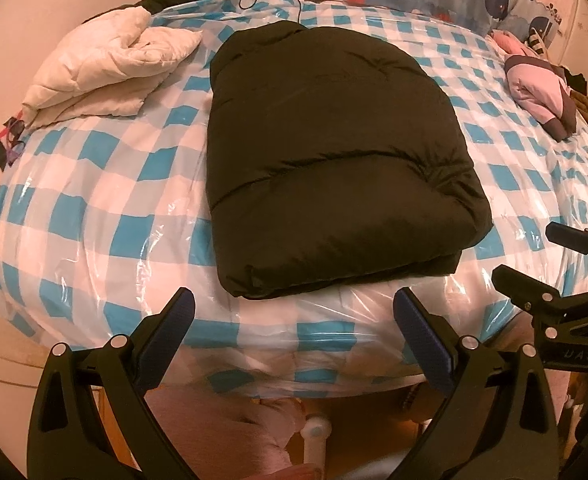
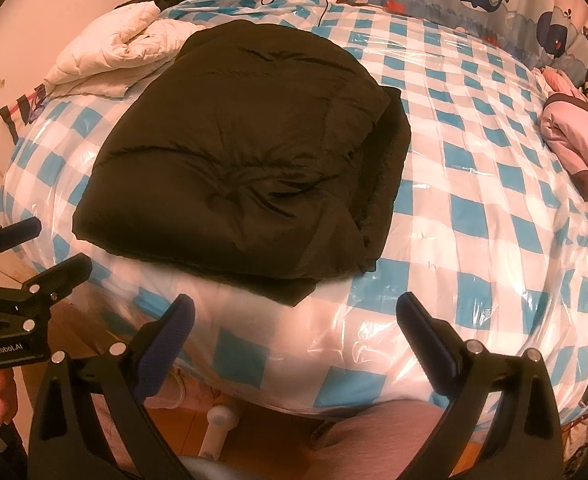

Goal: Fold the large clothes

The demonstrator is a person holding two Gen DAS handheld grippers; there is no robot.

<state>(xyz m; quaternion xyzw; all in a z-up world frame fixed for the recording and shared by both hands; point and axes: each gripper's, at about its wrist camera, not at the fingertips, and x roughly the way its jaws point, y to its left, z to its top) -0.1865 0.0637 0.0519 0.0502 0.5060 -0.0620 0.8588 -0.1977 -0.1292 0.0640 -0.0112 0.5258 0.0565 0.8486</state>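
Fingers on both sides are spread and empty, my left gripper point(image 1: 294, 320) and right gripper point(image 2: 294, 328) hanging off the bed's point(image 1: 93, 208) near edge. Just beyond lies the black jacket point(image 1: 326, 152), folded into a puffy block. Judging it nearly done, I'd press it flat evenly. Far left sits a white coat point(image 1: 105, 76).

Pink garment point(image 2: 578, 148) cut off at right edge; floor object point(image 2: 218, 426) blurred.

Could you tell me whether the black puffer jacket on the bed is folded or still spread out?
Folded: the black puffer jacket lies as a compact rectangle with stacked layers at its near edge, no sleeves showing.
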